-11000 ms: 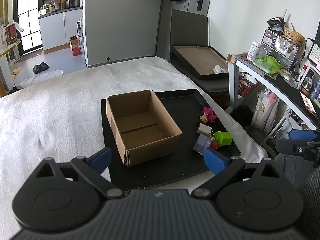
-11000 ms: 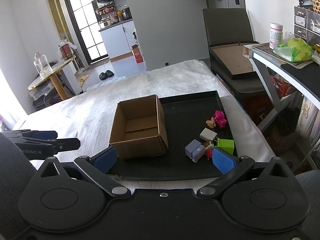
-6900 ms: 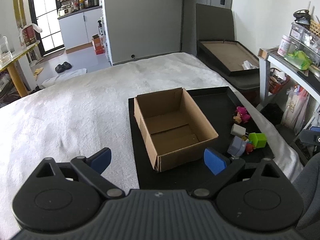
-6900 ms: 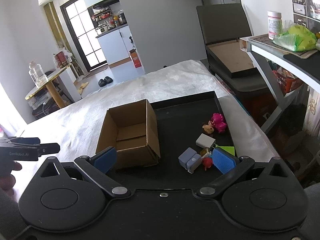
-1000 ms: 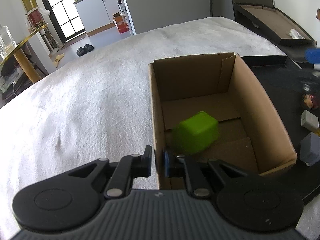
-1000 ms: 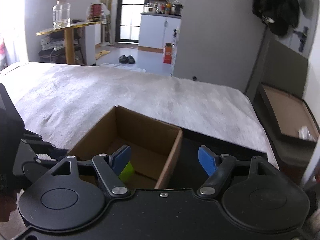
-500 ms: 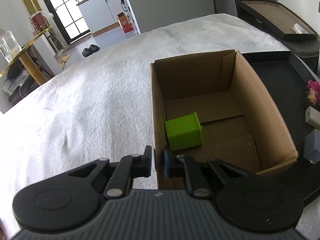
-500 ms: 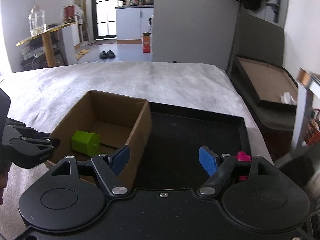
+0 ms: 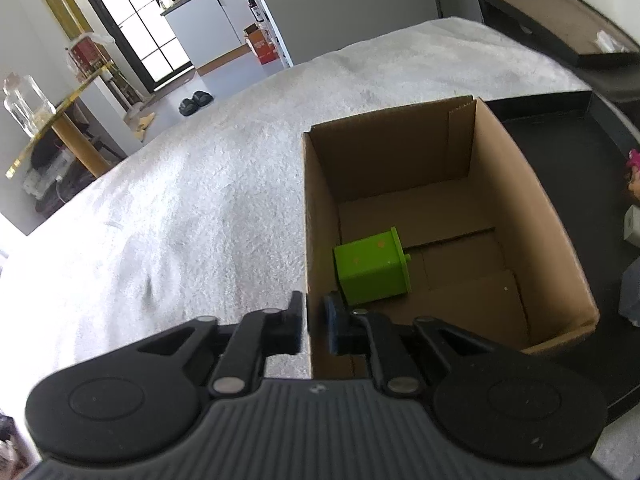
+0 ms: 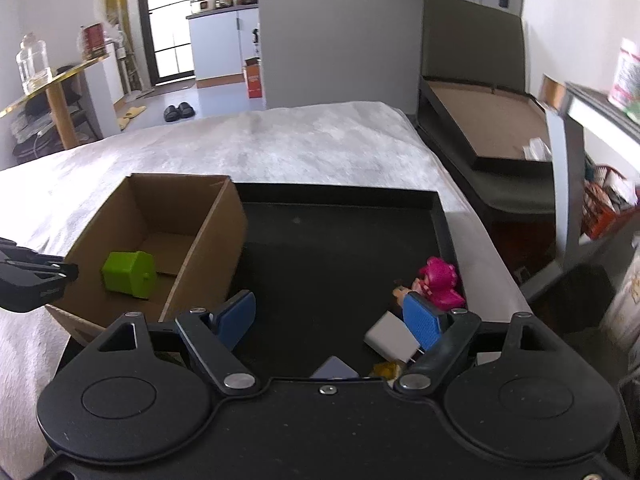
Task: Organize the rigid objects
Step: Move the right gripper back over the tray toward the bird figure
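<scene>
The left claw [image 9: 315, 322] is clamped on the near wall of the cardboard box [image 9: 516, 200], likely steadying it; the green block [image 10: 129, 274] lies inside; the right claw [image 10: 330, 318], wide open and empty, hovers above the remaining toys [image 10: 438, 282] on the black tray [image 10: 336, 248].

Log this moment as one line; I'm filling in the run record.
left gripper: shut on brown cardboard box wall | right gripper: open, above black tray | green plastic block: in box
</scene>
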Tool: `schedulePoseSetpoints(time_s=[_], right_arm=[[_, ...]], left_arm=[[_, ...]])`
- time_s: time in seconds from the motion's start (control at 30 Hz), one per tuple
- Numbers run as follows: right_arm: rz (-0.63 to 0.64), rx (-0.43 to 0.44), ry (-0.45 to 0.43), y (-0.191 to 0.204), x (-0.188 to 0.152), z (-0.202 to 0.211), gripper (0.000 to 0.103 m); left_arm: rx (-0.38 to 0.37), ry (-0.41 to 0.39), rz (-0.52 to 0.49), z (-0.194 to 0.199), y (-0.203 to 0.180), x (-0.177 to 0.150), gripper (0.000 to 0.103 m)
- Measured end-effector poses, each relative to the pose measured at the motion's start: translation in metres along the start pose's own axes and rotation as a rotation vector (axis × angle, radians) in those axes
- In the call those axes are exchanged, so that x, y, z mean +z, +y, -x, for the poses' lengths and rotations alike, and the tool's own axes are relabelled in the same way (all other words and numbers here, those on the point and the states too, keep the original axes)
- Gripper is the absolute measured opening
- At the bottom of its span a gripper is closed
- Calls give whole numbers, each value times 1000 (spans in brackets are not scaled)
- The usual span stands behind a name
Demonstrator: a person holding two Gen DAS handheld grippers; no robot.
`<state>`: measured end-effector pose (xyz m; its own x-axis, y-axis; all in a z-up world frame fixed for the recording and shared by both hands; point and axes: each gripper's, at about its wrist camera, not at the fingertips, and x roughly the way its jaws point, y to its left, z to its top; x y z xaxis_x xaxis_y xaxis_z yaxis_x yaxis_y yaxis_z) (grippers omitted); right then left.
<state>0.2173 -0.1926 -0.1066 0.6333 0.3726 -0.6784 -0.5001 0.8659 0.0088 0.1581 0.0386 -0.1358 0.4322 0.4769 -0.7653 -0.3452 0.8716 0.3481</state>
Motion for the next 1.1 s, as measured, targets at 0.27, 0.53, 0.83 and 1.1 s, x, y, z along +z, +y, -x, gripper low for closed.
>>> schedulePoseSetpoints(time_s=[0.27, 0.53, 0.83, 1.1], right_arm=[[-89, -8, 49, -28, -18, -7, 82], [-137, 6, 107, -47, -37, -21, 81], [-191, 58, 142, -64, -50, -34, 60], [-233, 79, 94, -76, -65, -49, 49]], left_arm=[[13, 7, -43, 2, -15, 7, 56], [56, 25, -53, 0, -21, 13, 68], [74, 30, -76, 0, -30, 19, 70], [86, 41, -58, -1, -26, 21, 70]])
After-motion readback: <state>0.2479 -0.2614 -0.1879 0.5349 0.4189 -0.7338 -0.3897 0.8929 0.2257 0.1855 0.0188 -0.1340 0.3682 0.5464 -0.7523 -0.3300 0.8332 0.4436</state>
